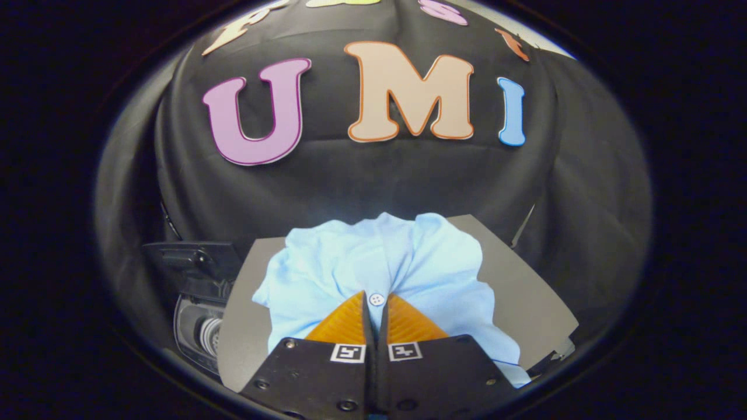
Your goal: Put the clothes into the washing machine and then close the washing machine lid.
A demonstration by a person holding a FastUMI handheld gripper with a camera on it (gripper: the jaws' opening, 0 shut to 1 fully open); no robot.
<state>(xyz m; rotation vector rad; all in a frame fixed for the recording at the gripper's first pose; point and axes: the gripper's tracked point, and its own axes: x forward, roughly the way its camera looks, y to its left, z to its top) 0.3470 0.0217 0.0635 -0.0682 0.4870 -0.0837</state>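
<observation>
The gripper (376, 303) has its fingers pressed nearly together, pinching a fold of the light blue buttoned shirt (356, 265) beside its button — the shirt bunched on the grey board (525, 291), the washing machine (198, 326) just left of that board.

Grey table (525, 291) with one garment on it.
You see a light blue shirt (327, 268) (crumpled, button showing) lying at its centre, bare grey surface at 3 and 9 o'clock.

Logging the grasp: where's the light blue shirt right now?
Gripper view: the light blue shirt lies bunched on the grey board, pinched between the gripper fingers by its button.
</observation>
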